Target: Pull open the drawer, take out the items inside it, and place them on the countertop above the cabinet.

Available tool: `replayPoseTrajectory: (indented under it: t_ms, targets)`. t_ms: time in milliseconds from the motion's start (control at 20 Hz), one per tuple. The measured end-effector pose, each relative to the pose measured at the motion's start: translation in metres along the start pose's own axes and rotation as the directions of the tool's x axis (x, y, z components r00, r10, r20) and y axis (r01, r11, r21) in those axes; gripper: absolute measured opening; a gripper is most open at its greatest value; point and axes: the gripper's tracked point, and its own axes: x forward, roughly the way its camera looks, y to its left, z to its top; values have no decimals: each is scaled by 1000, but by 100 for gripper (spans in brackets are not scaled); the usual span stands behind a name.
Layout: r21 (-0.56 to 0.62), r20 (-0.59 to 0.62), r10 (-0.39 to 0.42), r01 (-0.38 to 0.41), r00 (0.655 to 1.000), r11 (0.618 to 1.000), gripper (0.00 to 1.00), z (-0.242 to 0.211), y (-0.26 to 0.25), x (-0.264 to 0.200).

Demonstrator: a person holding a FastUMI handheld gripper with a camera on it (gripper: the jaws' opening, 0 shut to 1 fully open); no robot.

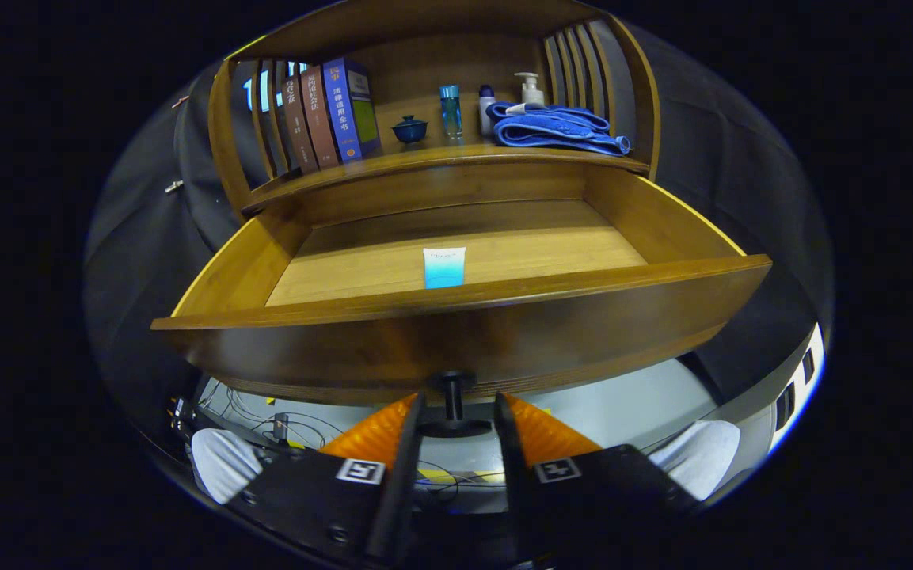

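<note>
I have one view, from the camera mounted on the gripper [456, 412], looking forward along its two fingers. It sits low and close to the drawer [464, 317] front, just below its top edge, facing the cabinet squarely. The knob [454, 400] stands between the parted fingers, neither pressing on it. From here I look slightly up over the front into the drawer floor, and beyond to the desk [440, 162] and its back shelf, distorted by the fisheye
</note>
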Motion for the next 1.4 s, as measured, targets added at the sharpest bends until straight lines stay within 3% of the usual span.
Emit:
replayPoseTrajectory:
  t_ms: [150, 450, 600, 750, 950, 1150, 1400]
  targets:
    - [0, -21, -48, 48, 999, 999, 99, 5, -10, -28]
    - [55, 53, -4, 1, 999, 998, 99, 78, 1, -74]
    - [26, 67, 16, -18, 998, 1000, 99, 120, 12, -56]
    - [-10, -2, 24, -24, 1000, 1000, 99, 141, 23, -19]
    - [-30, -163, 18, -24, 986, 999, 99, 132, 34, 36]
    - [-28, -319, -9, 0, 948, 1000, 100, 103, 33, 79]
    - [-33, -411, -51, 41, 910, 999, 98, 82, 23, 102]
